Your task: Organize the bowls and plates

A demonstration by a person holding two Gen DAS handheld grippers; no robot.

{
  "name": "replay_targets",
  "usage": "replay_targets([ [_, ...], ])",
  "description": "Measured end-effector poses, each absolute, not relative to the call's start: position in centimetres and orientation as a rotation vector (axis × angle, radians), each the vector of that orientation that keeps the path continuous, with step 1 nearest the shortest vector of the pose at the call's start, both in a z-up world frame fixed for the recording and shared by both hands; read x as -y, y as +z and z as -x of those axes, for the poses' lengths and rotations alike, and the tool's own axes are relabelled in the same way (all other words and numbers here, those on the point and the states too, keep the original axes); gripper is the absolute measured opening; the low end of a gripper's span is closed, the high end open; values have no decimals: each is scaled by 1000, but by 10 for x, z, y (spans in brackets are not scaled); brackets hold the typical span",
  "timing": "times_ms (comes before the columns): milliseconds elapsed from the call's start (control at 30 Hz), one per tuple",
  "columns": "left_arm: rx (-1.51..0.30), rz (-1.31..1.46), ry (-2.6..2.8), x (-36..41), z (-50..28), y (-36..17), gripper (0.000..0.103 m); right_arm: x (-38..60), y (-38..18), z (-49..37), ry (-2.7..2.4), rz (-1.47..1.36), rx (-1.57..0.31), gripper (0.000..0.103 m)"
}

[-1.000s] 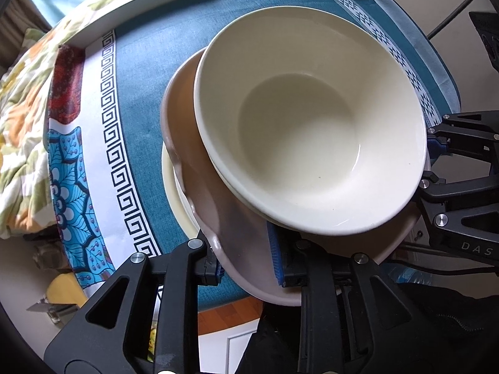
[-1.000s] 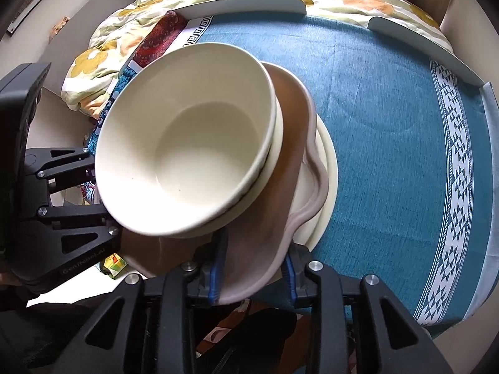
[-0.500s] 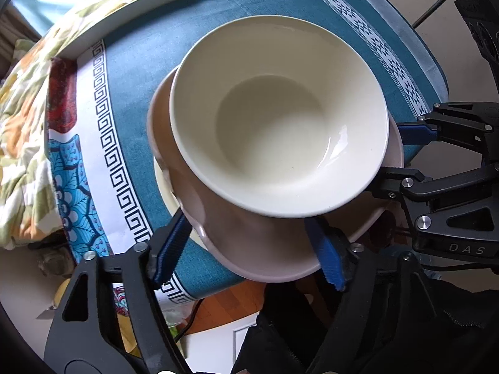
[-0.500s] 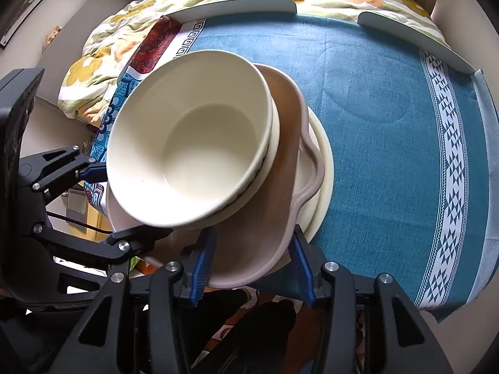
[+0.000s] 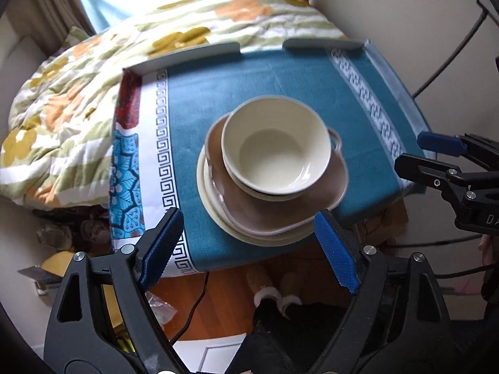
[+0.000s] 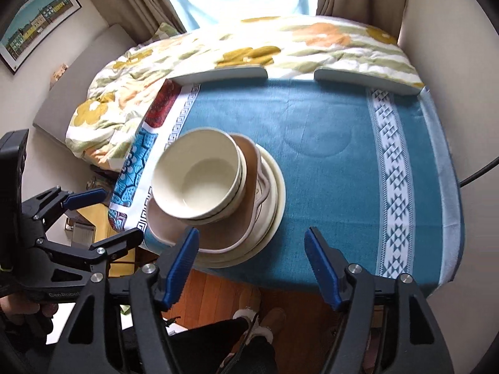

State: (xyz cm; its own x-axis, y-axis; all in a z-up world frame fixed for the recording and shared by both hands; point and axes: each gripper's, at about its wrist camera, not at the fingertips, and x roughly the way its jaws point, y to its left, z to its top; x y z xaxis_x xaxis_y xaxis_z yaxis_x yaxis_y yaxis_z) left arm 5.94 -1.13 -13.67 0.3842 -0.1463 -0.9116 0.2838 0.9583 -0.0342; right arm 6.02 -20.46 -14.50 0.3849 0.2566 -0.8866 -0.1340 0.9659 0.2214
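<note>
Left tool (image 5: pixel 249 243) is hanging above the bench's near edge, jaws spread wide, nothing between the blue pads (image 5: pixel 162 243); they have just been opening. Right tool (image 6: pixel 251 266) is doing the same beside it: jaws parted, just been opening, empty, pointing down at the stack from the near side.

Stack is sitting on the bench (image 5: pixel 280 74), close to the near edge, left of centre in the right view. Bottom up: cream plate (image 5: pixel 215 215), pinkish-brown wavy-rim plate (image 5: pixel 259 215), then two nested cream bowls, with the outer bowl (image 5: pixel 268 195) showing only as a rim under the top bowl (image 5: pixel 274 149). Top bowl is standing upright and looking empty. Brown plate is lying off-centre on the cream plate, overhanging toward the near-left in the right view. Neither tool is touching the stack.

Blue cloth (image 6: pixel 327 162) with white patterned borders is covering the bench. Floral quilt (image 6: pixel 249 50) is lying on the bed behind it. Person's slippered feet (image 6: pixel 259 318) are showing on the wood floor below, and a hand (image 6: pixel 18 308) is gripping the left tool's handle.
</note>
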Motion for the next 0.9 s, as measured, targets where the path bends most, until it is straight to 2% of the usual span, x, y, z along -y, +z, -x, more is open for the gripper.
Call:
replay_targets([
  [133,-937,-83,-193,5,-25,-74,86,223,-89,-26,211,-112,-995,66],
  [200,-831,-58,-164,3,-4,-47,96,230,-66,-7,175,-98,-921,70],
  [267,-724,-36,-137,1,17,-24,103,235,-46,12,139,-81,-852,89],
  [367,-602,-23,-119,0,47,0,103,237,-24,34,88,-63,-769,102],
  [500,-543,-24,-91,1,70,13,103,238,-5,58,20,-56,-644,102],
  [900,-474,-73,-40,9,104,25,103,231,6,88,-20,-48,-549,102],
])
